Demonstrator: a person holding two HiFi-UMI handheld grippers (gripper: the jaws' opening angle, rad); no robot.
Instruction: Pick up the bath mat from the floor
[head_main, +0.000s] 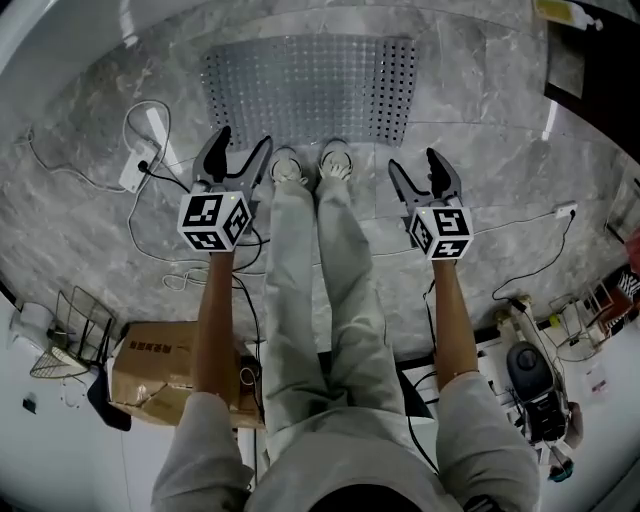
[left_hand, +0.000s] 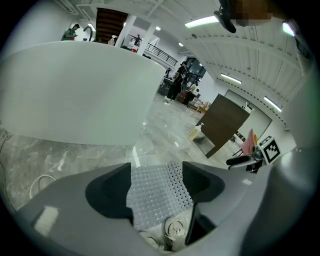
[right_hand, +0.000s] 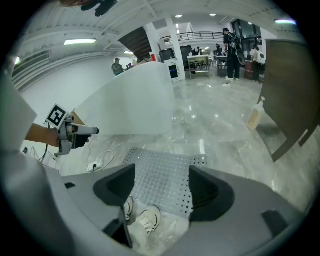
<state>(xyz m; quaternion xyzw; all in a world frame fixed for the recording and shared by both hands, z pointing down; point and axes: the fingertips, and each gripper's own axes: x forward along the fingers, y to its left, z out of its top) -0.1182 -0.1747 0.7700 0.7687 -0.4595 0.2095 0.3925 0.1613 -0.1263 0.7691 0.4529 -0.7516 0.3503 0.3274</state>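
grey marble floor carries the bath mat (head_main: 305, 88), likely floppy and light; pinch its near edge. left gripper (head_main: 232, 155) and right gripper (head_main: 425, 172) both hang spread, empty.

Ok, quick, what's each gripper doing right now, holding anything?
Left gripper: open, holding nothing.
Right gripper: open, holding nothing.
The bath mat lies ahead of both, untouched.

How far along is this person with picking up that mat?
Nothing done yet: the bath mat lies flat on the floor beyond the person's shoes. Nothing in hand: the left gripper and right gripper hang above the floor, jaws open and empty. Reaching down, gripping and lifting are all left to do.
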